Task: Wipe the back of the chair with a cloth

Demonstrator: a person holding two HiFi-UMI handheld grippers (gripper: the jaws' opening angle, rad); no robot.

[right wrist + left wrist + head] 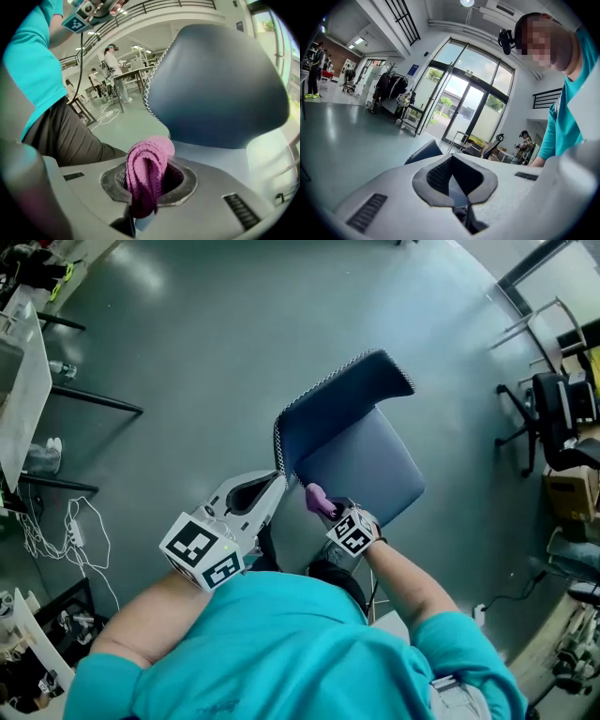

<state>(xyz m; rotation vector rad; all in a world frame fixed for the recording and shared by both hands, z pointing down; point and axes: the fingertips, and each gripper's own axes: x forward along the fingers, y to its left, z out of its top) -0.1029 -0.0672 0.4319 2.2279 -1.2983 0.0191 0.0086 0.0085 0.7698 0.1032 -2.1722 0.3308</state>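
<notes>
My right gripper [330, 512] clamps a folded pink knitted cloth [145, 173] by the dark-blue padded chair back's [342, 404] near edge; my left gripper [272, 491] is closed, empty. Wiping looks largely undone.

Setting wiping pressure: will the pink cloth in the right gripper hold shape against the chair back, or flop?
Probably floppy: the pink cloth bulges in knitted folds from the right gripper. Its textured weave should drag, not slide, on the chair back.
</notes>
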